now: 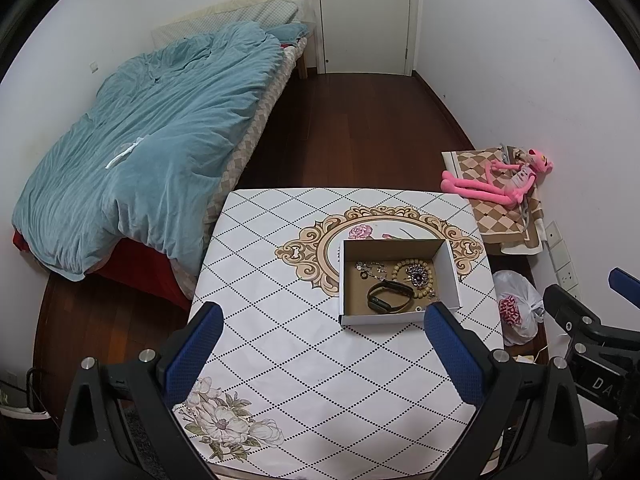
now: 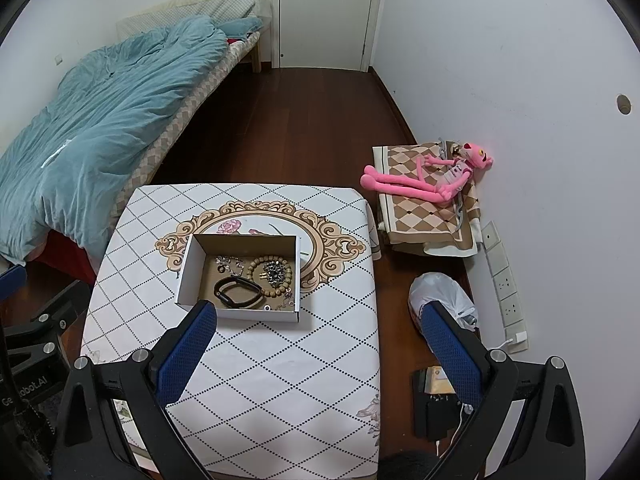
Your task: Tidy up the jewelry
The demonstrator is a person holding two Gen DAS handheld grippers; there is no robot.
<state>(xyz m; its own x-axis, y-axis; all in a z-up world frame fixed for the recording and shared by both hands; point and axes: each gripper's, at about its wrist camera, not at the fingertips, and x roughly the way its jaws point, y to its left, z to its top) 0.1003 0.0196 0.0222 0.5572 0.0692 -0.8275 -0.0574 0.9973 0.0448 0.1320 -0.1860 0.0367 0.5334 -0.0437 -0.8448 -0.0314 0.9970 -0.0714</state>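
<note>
An open cardboard box [image 1: 450, 270] [image 2: 186, 270] stands on the patterned table [image 1: 280, 352] [image 2: 280, 360]. Inside lie a black watch band [image 1: 390, 296] [image 2: 236, 292], a wooden bead bracelet [image 1: 400, 269] [image 2: 272, 276], a dark sparkly brooch [image 1: 418, 276] [image 2: 275, 270] and a silver chain [image 1: 370, 267] [image 2: 230, 263]. My left gripper [image 1: 324, 320] hovers open above the table's near half, short of the box. My right gripper [image 2: 322, 316] is open too, its left finger near the box's front wall, its right finger out over the floor. Neither holds anything.
A bed with a blue quilt [image 1: 152, 128] lies left of the table. A pink plush toy [image 2: 436, 176] rests on a folded checkered cloth by the right wall. A white plastic bag [image 2: 440, 296] and a power strip [image 2: 504, 280] sit on the floor at right. A white door [image 1: 364, 12] is shut at the back.
</note>
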